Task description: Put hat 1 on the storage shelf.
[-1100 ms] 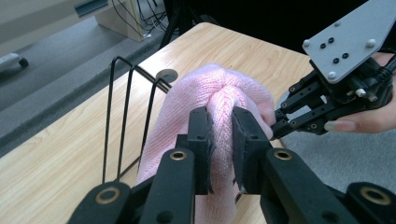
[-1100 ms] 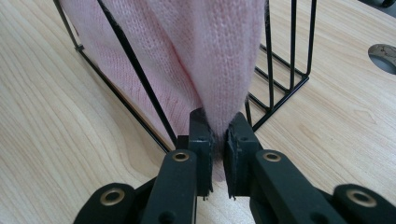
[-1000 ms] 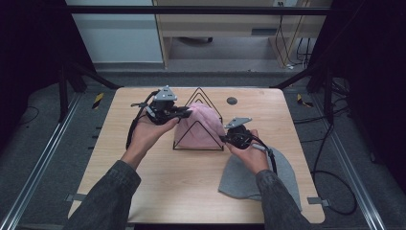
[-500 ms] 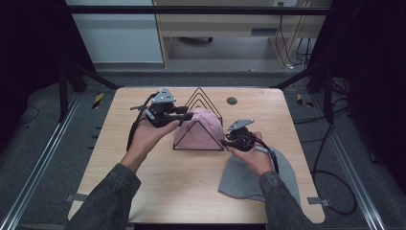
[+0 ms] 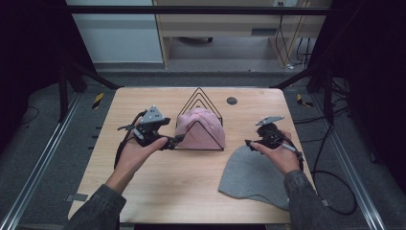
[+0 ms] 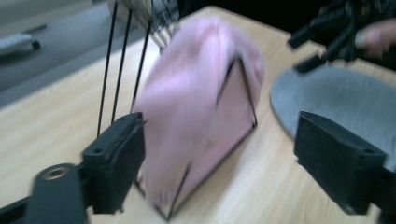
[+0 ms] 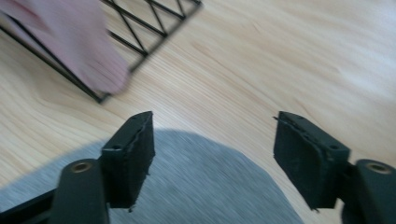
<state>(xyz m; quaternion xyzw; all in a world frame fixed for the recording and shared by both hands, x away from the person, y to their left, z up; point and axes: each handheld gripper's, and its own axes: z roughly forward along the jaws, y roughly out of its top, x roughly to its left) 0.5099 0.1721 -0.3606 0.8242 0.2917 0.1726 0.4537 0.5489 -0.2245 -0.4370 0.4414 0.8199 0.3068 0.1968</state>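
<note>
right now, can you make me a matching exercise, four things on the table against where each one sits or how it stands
Things:
1. pink hat
2. grey hat
3. left gripper
4. small dark disc

States:
A. lying flat on the table
B. open, beside the rack's left end
C. draped over the wire rack
D. near the table's far edge

Pairs: 1-C, 2-A, 3-B, 4-D

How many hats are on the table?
2. The pink hat is draped over the black wire rack mid-table. The grey hat lies flat on the table, under the right gripper.
</note>
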